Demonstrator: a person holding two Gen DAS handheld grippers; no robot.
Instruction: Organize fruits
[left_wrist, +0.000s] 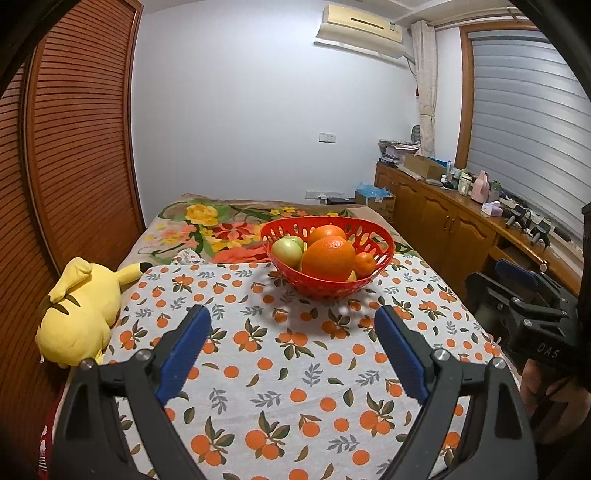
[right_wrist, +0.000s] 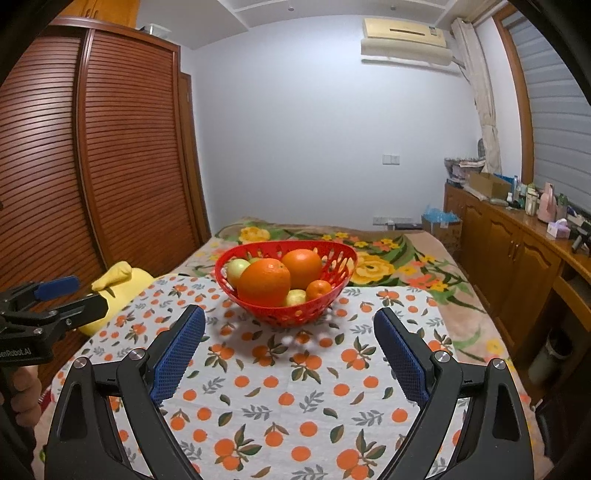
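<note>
A red slotted basket (left_wrist: 369, 228) (right_wrist: 334, 258) stands at the far end of the orange-print cloth (left_wrist: 280, 365) (right_wrist: 291, 384). In it lie two large oranges (left_wrist: 328, 258) (right_wrist: 263, 282), a small mandarin (left_wrist: 365, 264) (right_wrist: 319, 289) and pale green apples (left_wrist: 286, 252) (right_wrist: 237, 270). My left gripper (left_wrist: 291, 347) hovers open over the cloth, short of the basket, nothing between its blue pads. My right gripper (right_wrist: 288, 347) is likewise open and empty, facing the basket. Each gripper shows at the side edge of the other's view.
A yellow plush toy (left_wrist: 79, 314) (right_wrist: 122, 284) lies at the cloth's left edge. A floral blanket (left_wrist: 207, 225) (right_wrist: 391, 258) covers the bed beyond. A slatted wooden wardrobe (left_wrist: 74, 140) stands left; a cluttered wooden sideboard (left_wrist: 461, 218) (right_wrist: 517, 243) runs along the right.
</note>
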